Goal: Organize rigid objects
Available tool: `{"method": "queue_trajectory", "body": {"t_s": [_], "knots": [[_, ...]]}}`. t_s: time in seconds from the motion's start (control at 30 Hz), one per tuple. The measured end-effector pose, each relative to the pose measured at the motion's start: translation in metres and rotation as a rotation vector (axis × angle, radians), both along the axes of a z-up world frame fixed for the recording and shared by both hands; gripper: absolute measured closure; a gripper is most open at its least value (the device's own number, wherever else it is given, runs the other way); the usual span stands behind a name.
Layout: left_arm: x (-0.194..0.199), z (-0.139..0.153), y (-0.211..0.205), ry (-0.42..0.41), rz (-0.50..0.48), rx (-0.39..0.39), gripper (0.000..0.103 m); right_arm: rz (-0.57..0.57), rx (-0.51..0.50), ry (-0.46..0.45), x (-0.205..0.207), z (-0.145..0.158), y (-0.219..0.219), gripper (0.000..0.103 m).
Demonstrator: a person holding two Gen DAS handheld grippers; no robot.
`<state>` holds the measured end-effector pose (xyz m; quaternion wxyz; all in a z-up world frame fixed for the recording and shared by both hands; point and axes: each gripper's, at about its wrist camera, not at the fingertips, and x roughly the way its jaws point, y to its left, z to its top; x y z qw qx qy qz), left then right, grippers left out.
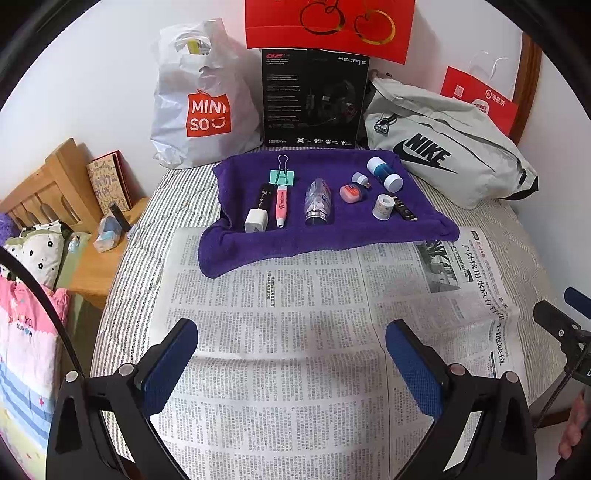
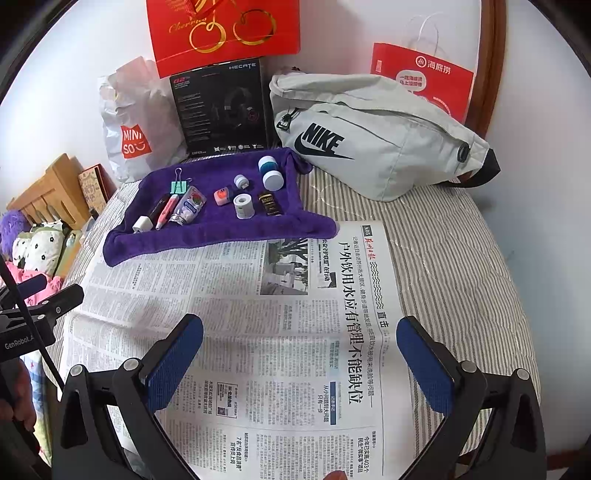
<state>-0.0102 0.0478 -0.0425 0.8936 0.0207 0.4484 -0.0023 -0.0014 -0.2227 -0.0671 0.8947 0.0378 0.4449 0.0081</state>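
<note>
Along the top of both views stand the readable things: a white plastic bag [image 1: 201,99] printed "MINISO" on an orange-red patch, a black box [image 1: 314,99] marked "HECATE" and "G2" with "EDIFIER" at its lower edge, a grey waist bag [image 1: 443,147] with "NIKE" in black, a red paper bag [image 1: 328,26] with gold apples, script reading roughly "Cherries" in the right wrist view, and a second red bag [image 2: 421,77] with Chinese characters. A Chinese-language newspaper [image 1: 295,325] fills the lower half.

The small rigid objects lie on a purple towel [image 1: 332,229] in the upper middle of the frame: a green binder clip [image 1: 283,175], a black marker [image 1: 263,195], a pink pen [image 1: 281,205], a white charger plug [image 1: 255,220], a clear bottle [image 1: 317,201], a pink round case [image 1: 351,192], a white tape roll [image 1: 382,206] and a blue vial with white caps [image 1: 384,172].

The left gripper [image 1: 291,339] is spread wide and empty at the bottom of its frame, over the newspaper, well apart from the towel. The right gripper [image 2: 300,334] is likewise wide and empty, low in its frame, the towel at its upper left.
</note>
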Motion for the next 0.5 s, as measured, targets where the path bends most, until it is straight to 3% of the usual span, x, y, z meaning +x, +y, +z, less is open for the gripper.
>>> {"method": "queue_trajectory", "body": {"t_s": [0.5], "knots": [[0.0002, 0.0001, 0.0027, -0.001, -0.011, -0.004, 0.000, 0.003, -0.010, -0.004, -0.0020, 0.0010, 0.0035, 0.000]]}}
